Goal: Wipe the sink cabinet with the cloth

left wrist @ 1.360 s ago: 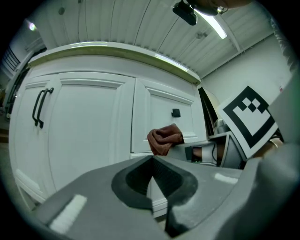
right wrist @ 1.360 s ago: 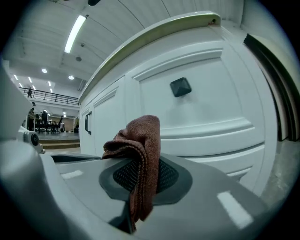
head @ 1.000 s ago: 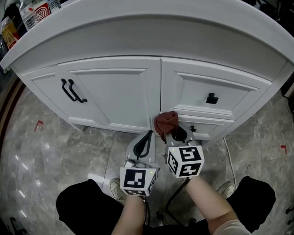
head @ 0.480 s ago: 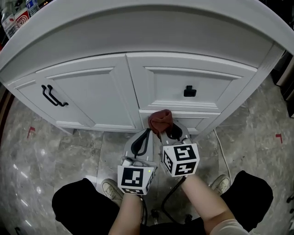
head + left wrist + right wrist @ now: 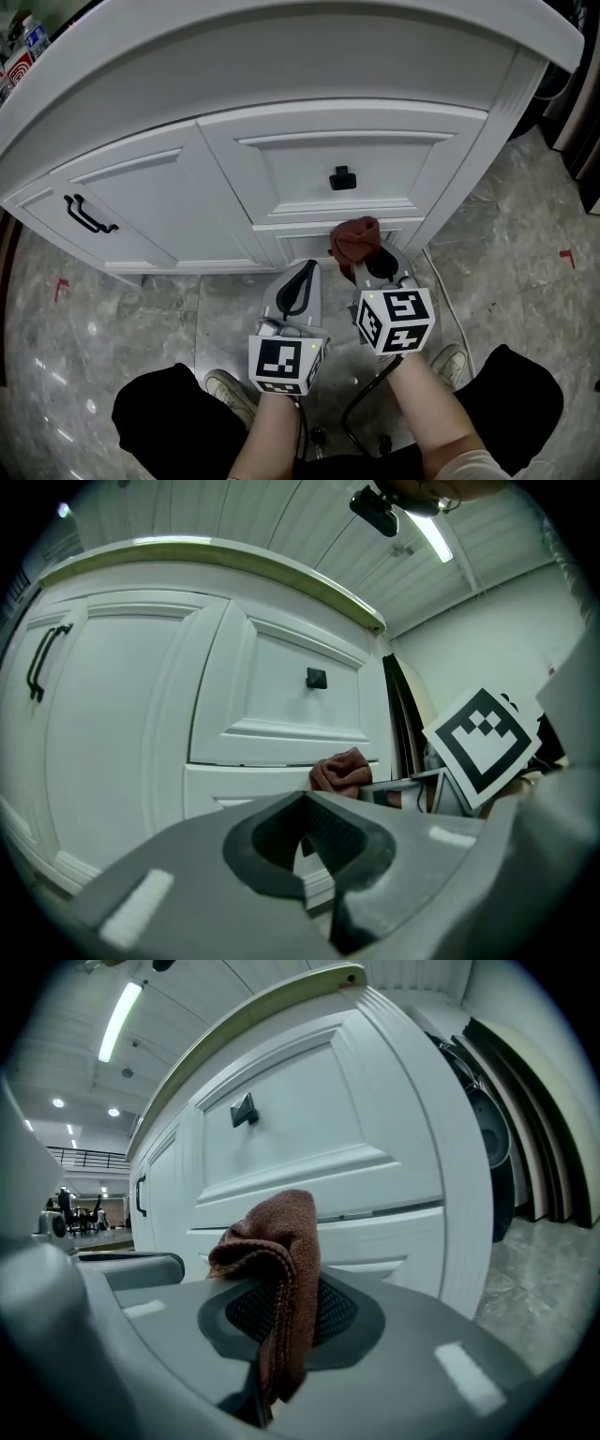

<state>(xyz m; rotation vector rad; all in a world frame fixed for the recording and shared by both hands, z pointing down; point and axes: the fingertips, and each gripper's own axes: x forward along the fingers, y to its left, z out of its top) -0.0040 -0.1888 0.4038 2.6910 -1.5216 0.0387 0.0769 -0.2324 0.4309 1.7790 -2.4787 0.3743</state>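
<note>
**Clerk:** State of the right gripper (image 5: pixel 367 267)?

**Inspector:** The jaws are closed on a rust-brown terry cloth (image 5: pixel 354 239). A fold of it is pinched between the pads. The bunched remainder stands above and ahead of the jaw tips.

**Clerk:** Where is the cloth relative to the unit?

**Inspector:** It is at the front of the white panelled sink cabinet (image 5: pixel 169 197), right-hand section. It sits at the top edge of the lower drawer front (image 5: pixel 309 246), below the upper drawer, which has a square black knob (image 5: pixel 342 177). The left gripper view shows the cloth against that edge. Firm contact cannot be confirmed.

**Clerk:** Left gripper (image 5: pixel 302 281)?

**Inspector:** The jaws are together with nothing between them. It is held just beside the right gripper, on its left, and lower. It points at the cabinet base and is apart from it.

**Clerk:** Anything else to note?

**Inspector:** The cabinet door to the left carries a pair of black bar handles (image 5: pixel 89 214). The floor is grey marble-pattern tile (image 5: pixel 122 309). The person's shoes (image 5: pixel 225 386) are visible beneath the forearms.
</note>
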